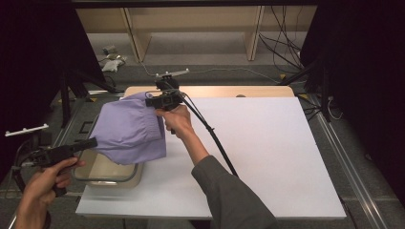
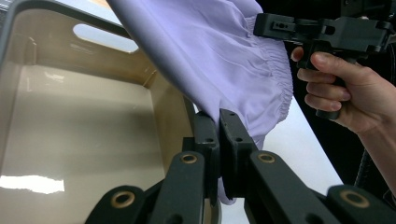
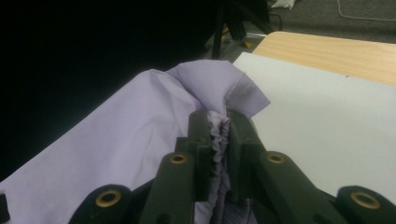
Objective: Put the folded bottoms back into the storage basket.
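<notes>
We see the white bench [image 1: 267, 152] spreading out beyond our right gripper [image 1: 154, 101]. The lilac garment [image 1: 131, 129] hangs stretched between both sets of fingers, above the beige bin [image 1: 112, 172] that sits just past our left gripper [image 1: 94, 142]. The right fingers [image 3: 243, 135] pinch its gathered elastic edge; the left fingers [image 2: 233, 135] are pressed together on a lower fold of the cloth.
</notes>
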Tool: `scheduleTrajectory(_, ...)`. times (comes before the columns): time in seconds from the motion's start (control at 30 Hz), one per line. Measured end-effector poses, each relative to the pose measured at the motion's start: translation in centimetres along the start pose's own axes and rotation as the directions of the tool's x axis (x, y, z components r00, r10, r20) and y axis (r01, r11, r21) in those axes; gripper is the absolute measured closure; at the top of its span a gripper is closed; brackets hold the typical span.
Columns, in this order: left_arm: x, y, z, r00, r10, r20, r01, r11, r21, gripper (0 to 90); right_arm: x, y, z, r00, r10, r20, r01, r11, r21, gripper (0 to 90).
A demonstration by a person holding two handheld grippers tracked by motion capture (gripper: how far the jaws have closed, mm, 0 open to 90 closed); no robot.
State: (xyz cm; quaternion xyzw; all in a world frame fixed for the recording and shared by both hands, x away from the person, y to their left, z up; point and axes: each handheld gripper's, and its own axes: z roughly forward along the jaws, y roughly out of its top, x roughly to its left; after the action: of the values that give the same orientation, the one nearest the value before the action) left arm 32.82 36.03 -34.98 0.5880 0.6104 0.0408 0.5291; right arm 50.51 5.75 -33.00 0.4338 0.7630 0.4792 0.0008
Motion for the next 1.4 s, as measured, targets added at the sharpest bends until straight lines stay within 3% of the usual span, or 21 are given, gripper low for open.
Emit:
scheduleTrajectory(0.5, 2.1, 0.1, -1.7, 0.9985, -0.034, -0.042, 0.033, 0.9993, -0.018, 86.6, 2.3, 0.1, 2.7, 1.0, -0.005, -0.007, 0.005, 1.0, 0.027, 81.5)
scheduleTrajectory(0.8, 3.0, 0.0, -2.0, 0.9962, -0.045, -0.074, 0.044, 0.9989, -0.015, 86.5, 2.9, -0.1, 3.8, 1.0, -0.004, -0.005, 0.004, 0.999, 0.037, 81.4)
scheduleTrajectory(1.03, 3.8, -0.3, -1.6, 0.9917, -0.06, -0.114, 0.06, 0.9982, -0.001, 86.4, 3.1, -0.3, 4.4, 1.0, 0.0, 0.002, 0.0, 0.999, 0.047, 81.3)
scheduleTrajectory(1.23, 4.5, -0.5, -1.1, 0.9837, -0.067, -0.167, 0.069, 0.9976, 0.005, 86.3, 3.1, -0.7, 5.1, 0.9999, 0.001, 0.013, -0.002, 0.998, 0.058, 81.2)
scheduleTrajectory(1.4, 5.3, -0.8, -0.8, 0.9798, -0.086, -0.181, 0.089, 0.996, 0.01, 86.2, 3.4, -1.2, 5.9, 0.9998, -0.002, 0.019, 0.0, 0.997, 0.072, 81.1)
